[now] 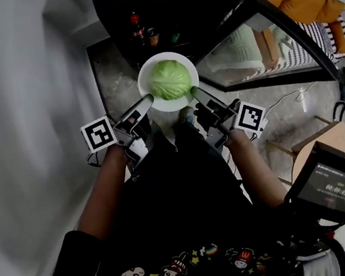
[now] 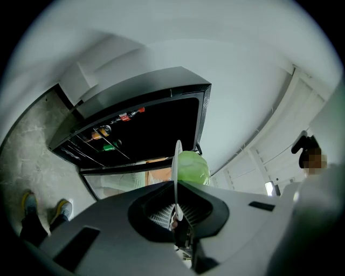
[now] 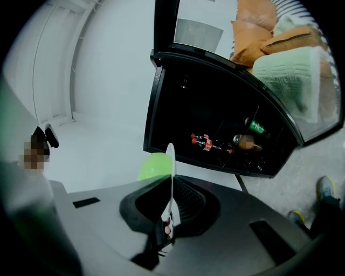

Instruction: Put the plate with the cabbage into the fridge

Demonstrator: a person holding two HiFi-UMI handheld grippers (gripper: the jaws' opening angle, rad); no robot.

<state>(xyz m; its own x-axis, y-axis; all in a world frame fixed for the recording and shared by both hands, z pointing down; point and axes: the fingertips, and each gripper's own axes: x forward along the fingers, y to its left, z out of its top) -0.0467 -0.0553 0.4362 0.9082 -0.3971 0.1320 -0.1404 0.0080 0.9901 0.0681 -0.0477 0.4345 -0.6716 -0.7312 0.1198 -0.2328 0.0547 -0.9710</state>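
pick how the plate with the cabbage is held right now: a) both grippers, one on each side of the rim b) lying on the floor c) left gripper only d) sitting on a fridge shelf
a: the left gripper and right gripper each clamp the rim of the plate, with the cabbage on it, before the open fridge.

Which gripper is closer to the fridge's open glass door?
Right. The right gripper grips the plate at the rim beside the glass door; the left gripper grips the opposite rim, farther away.
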